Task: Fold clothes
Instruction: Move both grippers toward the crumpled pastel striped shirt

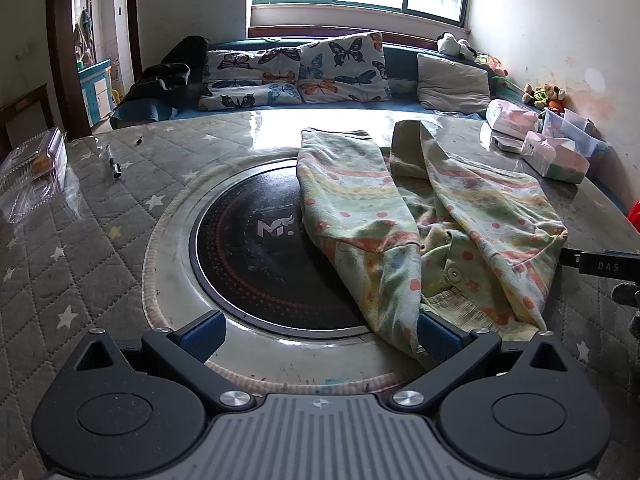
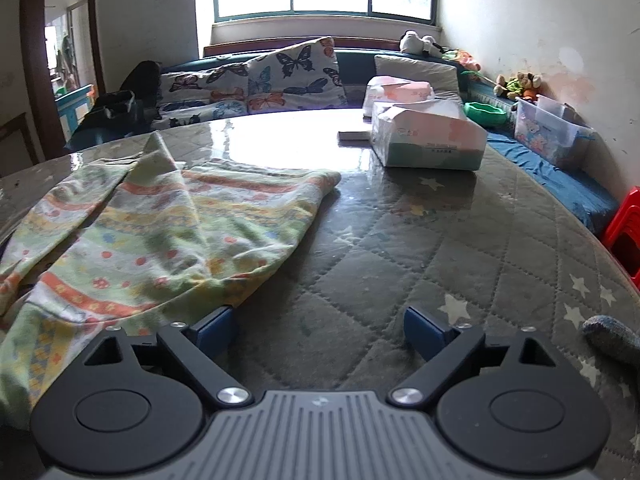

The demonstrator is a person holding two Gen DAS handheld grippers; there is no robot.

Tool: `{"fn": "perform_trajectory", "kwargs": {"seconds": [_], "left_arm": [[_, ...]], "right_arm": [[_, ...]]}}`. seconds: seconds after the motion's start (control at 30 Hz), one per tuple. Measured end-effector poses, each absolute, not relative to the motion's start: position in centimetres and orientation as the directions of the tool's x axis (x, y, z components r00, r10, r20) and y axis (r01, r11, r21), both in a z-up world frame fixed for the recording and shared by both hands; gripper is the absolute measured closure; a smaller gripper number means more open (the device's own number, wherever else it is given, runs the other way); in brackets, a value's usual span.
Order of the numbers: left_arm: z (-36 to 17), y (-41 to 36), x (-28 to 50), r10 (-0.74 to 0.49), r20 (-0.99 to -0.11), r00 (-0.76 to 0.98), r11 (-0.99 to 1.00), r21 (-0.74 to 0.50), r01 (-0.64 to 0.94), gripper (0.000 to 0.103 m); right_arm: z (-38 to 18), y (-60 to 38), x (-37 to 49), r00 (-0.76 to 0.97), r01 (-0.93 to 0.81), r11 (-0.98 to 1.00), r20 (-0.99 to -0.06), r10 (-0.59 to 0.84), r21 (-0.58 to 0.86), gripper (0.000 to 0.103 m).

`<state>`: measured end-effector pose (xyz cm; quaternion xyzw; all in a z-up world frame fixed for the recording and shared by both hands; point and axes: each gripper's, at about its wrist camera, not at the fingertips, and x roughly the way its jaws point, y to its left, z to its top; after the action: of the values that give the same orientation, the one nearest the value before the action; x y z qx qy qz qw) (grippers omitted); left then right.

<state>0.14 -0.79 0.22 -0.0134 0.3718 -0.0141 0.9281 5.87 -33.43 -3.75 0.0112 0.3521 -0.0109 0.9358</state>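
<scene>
Left wrist view: a soft, patterned shirt point(image 1: 420, 224) lay rumpled on the desk point(image 1: 100, 240), waiting to be folded.

The shirt sat partly over a round black plate point(image 1: 248, 248) set in the middle of the desk, with its sleeves thrown upward. It looked thin, light and floppy, so it would likely sag and bunch when lifted. A good place to take hold seemed to be the near hem or a sleeve end, one for each hand. The left gripper point(image 1: 320, 334) had its fingers spread wide, pinching nothing, though cloth brushed its right finger. The right gripper point(image 2: 320, 330) was spread too, empty, just beside the shirt's edge. White letters "M." showed on the plate, and "DAS" on the black bar point(image 1: 600, 266) at the right. Writing on the tissue packs point(image 2: 428, 140) was too small to read.
</scene>
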Motion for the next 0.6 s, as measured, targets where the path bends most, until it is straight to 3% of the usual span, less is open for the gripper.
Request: {"fn": "perform_trajectory", "kwargs": {"seconds": [0.6], "left_arm": [[0.6, -1.3, -0.5, -0.04, -0.691, 0.721, 0.999, -0.038, 0.019, 0.0]], "right_arm": [[-1.6, -31.8, 1.8, 0.756, -0.053, 0.998, -0.651, 0.059, 0.028, 0.021]]}}
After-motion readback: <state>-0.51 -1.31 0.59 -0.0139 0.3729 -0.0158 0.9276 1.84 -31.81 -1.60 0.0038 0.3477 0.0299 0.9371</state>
